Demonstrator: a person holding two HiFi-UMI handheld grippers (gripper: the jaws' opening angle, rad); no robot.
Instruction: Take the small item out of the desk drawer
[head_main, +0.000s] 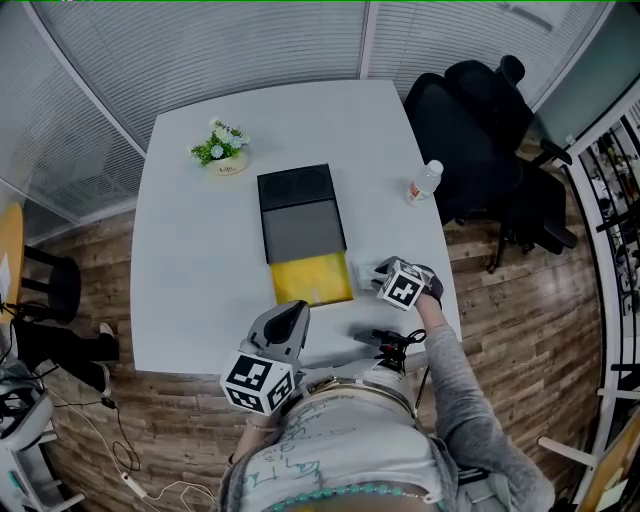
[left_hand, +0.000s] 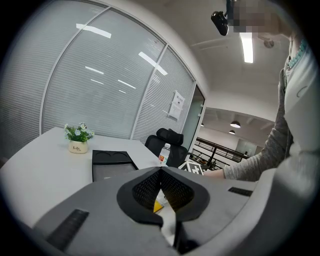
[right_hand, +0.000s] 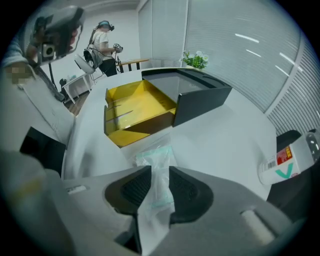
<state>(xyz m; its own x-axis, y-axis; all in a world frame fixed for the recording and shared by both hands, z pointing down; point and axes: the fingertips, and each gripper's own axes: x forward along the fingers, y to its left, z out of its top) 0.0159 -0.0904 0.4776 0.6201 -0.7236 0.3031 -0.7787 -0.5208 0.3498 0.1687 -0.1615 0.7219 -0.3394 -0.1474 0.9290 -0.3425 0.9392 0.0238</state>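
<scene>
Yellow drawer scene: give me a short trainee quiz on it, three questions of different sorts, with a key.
1. True or false: the yellow drawer is pulled out of the black organizer.
2. What stands between the right gripper's jaws? A) a clear plastic packet B) a water bottle C) nothing
3. Fill in: in the head view, the potted plant stands to the ___ of the organizer.
Key: 1 true; 2 A; 3 left.

You can read one word: "Life", on the plant pot (left_hand: 78, 147) at the worktop's (left_hand: 40, 170) far left. The bottle (right_hand: 292, 157) at the right carries a green tick; its print is illegible.
</scene>
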